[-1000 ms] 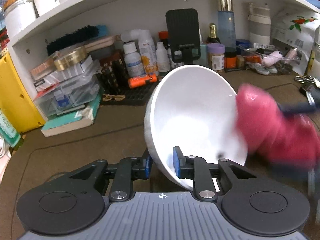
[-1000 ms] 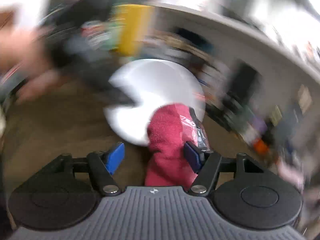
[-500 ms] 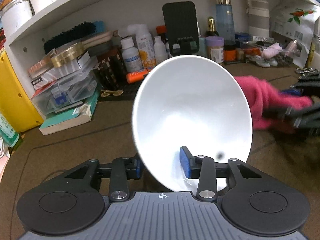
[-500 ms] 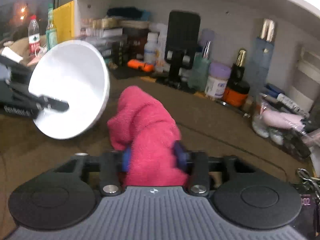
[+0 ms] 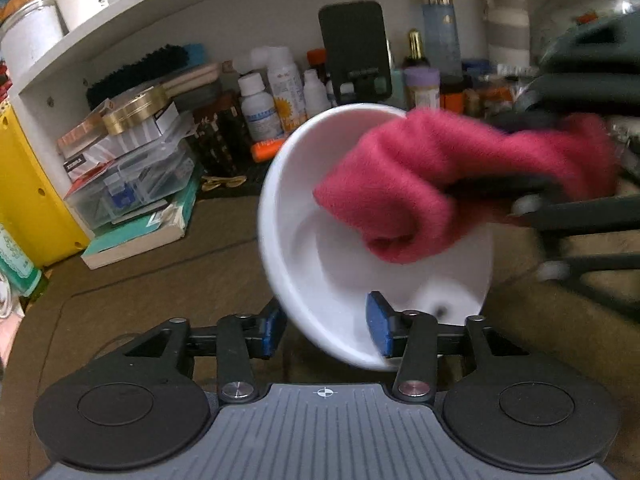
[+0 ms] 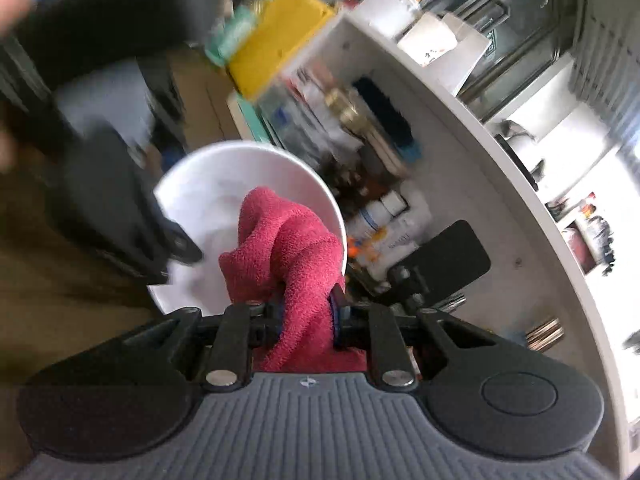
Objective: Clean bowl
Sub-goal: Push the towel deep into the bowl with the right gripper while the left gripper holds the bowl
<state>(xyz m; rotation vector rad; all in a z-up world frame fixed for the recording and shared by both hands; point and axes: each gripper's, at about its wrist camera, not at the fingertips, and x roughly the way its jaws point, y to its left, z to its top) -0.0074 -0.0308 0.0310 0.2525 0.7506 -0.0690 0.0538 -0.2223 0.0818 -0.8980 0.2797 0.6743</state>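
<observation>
A white bowl (image 5: 320, 280) hangs tilted above the brown table, its mouth facing up and to the right. My left gripper (image 5: 326, 332) has the bowl's near wall between its blue pads, one pad outside and one inside; its jaws are opening but still bear the bowl. My right gripper (image 6: 308, 316) is shut on a bunched red cloth (image 6: 296, 248). It reaches in from the right and pushes the cloth (image 5: 420, 168) against the inside of the bowl (image 6: 208, 184). A small dark spot shows near the bowl's lower rim.
A white shelf unit (image 5: 224, 12) runs along the back, crowded with bottles (image 5: 280, 96), a black phone stand (image 5: 356, 48) and stacked plastic boxes (image 5: 132, 176). A yellow box (image 5: 28, 200) and books (image 5: 140, 236) stand at the left. Brown table mat (image 5: 160, 280) lies below.
The red cloth has come from beside the bowl into its hollow. The right gripper closed on the cloth. The left pads stand wider apart and the bowl has tipped.
</observation>
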